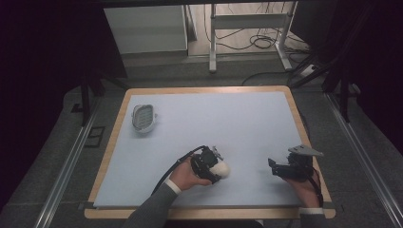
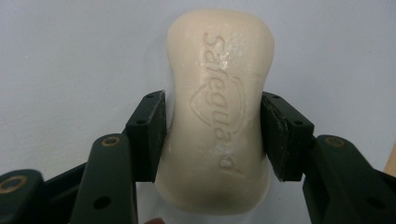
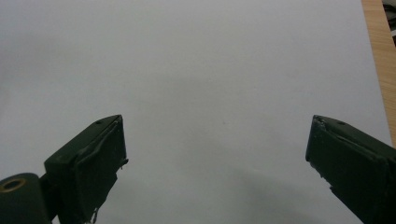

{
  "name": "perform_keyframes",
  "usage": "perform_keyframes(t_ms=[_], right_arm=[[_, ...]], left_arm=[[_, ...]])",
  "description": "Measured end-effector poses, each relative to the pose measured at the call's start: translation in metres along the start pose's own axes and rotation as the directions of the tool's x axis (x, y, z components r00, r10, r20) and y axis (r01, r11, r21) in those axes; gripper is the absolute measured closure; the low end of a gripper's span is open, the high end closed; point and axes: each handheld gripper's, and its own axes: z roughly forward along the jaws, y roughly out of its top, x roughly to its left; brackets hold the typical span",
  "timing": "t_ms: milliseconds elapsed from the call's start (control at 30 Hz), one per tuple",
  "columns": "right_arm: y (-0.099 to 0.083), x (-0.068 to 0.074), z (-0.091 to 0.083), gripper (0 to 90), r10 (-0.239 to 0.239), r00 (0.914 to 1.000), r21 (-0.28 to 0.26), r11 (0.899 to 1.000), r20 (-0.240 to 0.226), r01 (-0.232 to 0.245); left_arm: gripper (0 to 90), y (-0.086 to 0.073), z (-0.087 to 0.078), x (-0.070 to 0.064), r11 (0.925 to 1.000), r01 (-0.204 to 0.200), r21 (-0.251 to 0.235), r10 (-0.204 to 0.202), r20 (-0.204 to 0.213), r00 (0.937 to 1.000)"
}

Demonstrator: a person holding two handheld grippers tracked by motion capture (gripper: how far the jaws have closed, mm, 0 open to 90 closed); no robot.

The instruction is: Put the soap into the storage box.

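A cream bar of soap (image 2: 215, 116) stamped with raised lettering sits between the jaws of my left gripper (image 2: 212, 133), which is shut on its narrow waist. From above, the soap (image 1: 222, 169) pokes out to the right of the left gripper (image 1: 216, 167), low over the pale blue mat near the table's front middle. My right gripper (image 1: 273, 167) rests at the front right, pointing left, and it is open with bare mat between its two black fingers (image 3: 95, 158). A white soap dish (image 1: 143, 117) with a slotted top lies at the mat's back left.
The pale blue mat (image 1: 214, 123) covers a wooden table whose rim (image 1: 304, 128) runs close by the right gripper. Beyond the table stand a white metal frame (image 1: 247, 28) and loose cables on the floor. Metal rails (image 1: 71, 156) flank both sides.
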Motion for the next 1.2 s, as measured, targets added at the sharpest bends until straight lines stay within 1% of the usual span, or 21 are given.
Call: perform_keyframes(t_ms=[300, 500, 733, 933, 1067, 1133, 1167, 1200], right_arm=[[0.000, 0.000, -0.001, 4.9, 0.001, 1.0000, -0.005, 1.000, 0.004, -0.001], [0.000, -0.002, -0.003, 5.4, 0.011, 0.9999, -0.010, 1.000, 0.013, -0.010], [0.000, -0.003, -0.003, 5.5, 0.011, 0.9998, -0.010, 1.000, 0.015, -0.011], [0.000, -0.003, -0.003, 5.6, 0.013, 0.9997, -0.010, 1.000, 0.020, -0.013], [0.000, -0.004, -0.003, 5.6, 0.012, 0.9996, -0.007, 1.000, 0.024, -0.011], [0.000, -0.004, -0.003, 5.6, 0.012, 0.9996, -0.007, 1.000, 0.024, -0.012], [0.000, -0.004, -0.003, 5.6, 0.012, 0.9996, -0.008, 1.000, 0.024, -0.012], [-0.001, -0.004, -0.003, 5.6, 0.012, 0.9996, -0.008, 1.000, 0.024, -0.012]], left_arm=[[44.8, 0.001, 0.001, 0.001, 1.0000, -0.003, 0.003, 0.003, 0.005, 1.0000], [46.5, 0.002, 0.001, -0.001, 0.9998, -0.014, 0.013, 0.014, -0.009, 0.9999], [49.0, 0.002, -0.002, 0.002, 1.0000, -0.007, -0.003, 0.007, 0.002, 1.0000], [49.2, 0.001, -0.004, 0.005, 1.0000, -0.005, 0.001, 0.005, 0.003, 1.0000], [49.3, 0.000, -0.009, 0.008, 0.9998, 0.003, -0.018, -0.003, 0.015, 0.9999], [49.3, -0.001, -0.010, 0.009, 0.9998, 0.006, -0.021, -0.005, 0.014, 0.9999], [49.3, -0.001, -0.013, 0.011, 0.9997, 0.008, -0.025, -0.008, 0.004, 1.0000], [49.3, -0.001, -0.013, 0.011, 0.9997, 0.008, -0.025, -0.008, 0.004, 1.0000]])
